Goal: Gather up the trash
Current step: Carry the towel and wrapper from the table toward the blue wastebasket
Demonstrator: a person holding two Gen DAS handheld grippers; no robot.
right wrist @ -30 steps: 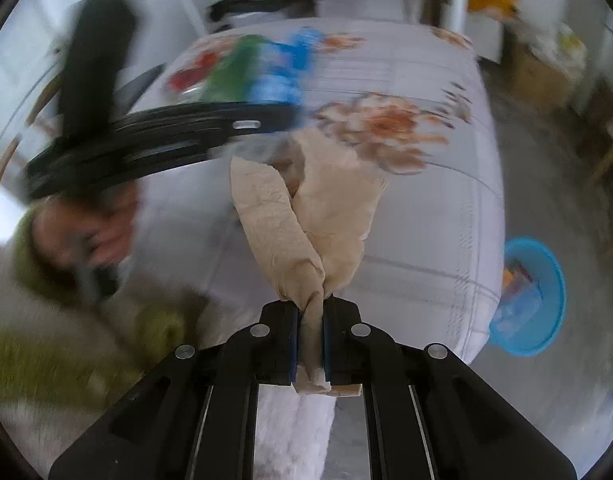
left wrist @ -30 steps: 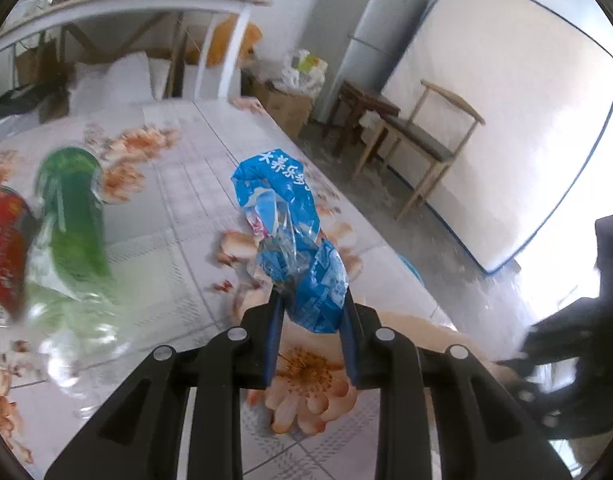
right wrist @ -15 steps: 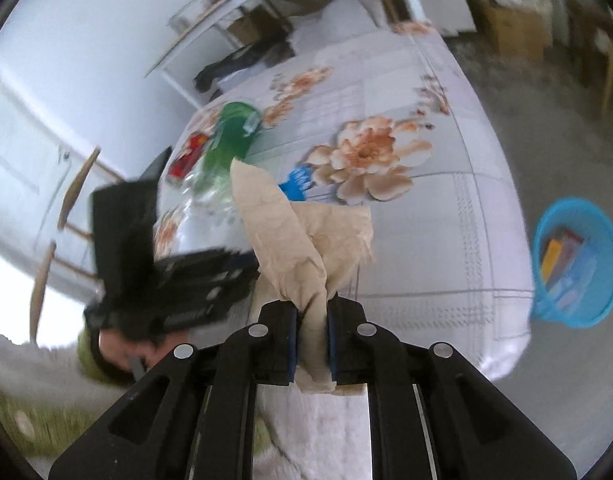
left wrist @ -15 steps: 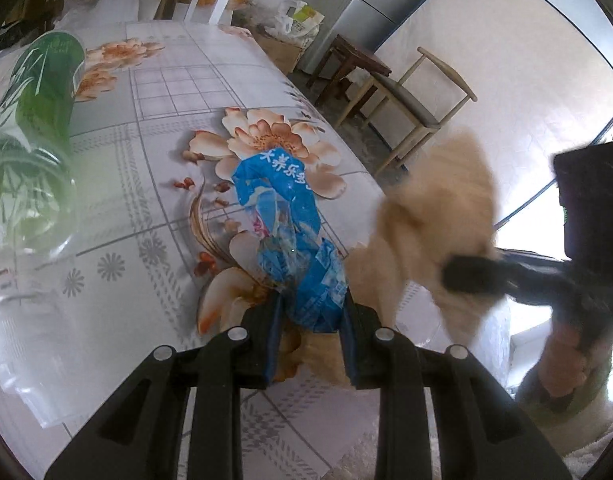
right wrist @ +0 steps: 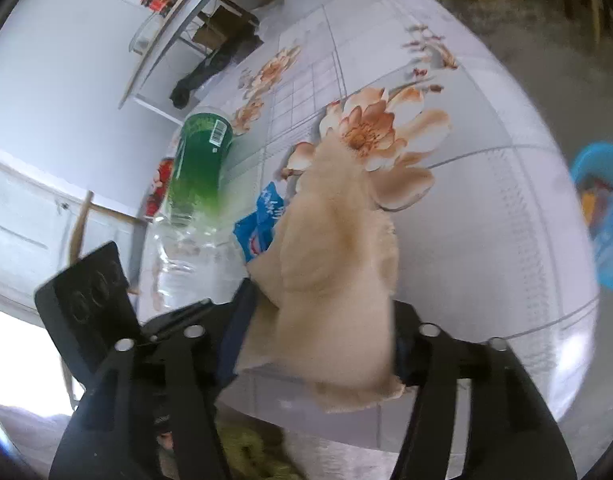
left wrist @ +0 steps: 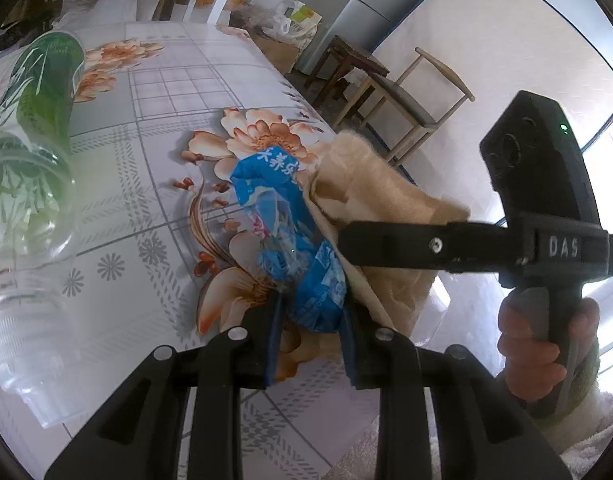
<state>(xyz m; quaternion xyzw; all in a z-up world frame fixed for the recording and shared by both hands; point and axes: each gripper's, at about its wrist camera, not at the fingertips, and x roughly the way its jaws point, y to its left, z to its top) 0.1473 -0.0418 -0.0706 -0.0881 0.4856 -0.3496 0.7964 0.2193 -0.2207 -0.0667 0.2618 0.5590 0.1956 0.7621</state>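
Observation:
My left gripper [left wrist: 310, 332] is shut on a crumpled blue plastic wrapper [left wrist: 286, 248], held just above the flowered tablecloth [left wrist: 146, 128]. A tan paper napkin [right wrist: 338, 280] lies blurred between the jaws of my right gripper [right wrist: 318, 340], which are opening; the pads no longer pinch it. In the left wrist view the napkin [left wrist: 370, 188] rests against the wrapper's right side, and one of the right gripper's fingers [left wrist: 406, 242] crosses in front of it. The wrapper [right wrist: 262, 216] peeks out left of the napkin.
A clear bottle with a green label [left wrist: 30, 120] lies on the table at left, with a red can [right wrist: 158, 184] behind it. A blue bin [right wrist: 602, 216] stands on the floor off the table's right edge. A wooden chair [left wrist: 410, 100] stands beyond the table.
The right gripper swung in beside the left one, rolled, and its jaws spread apart off the napkin. The left gripper dropped slightly toward the table, still holding the wrapper.

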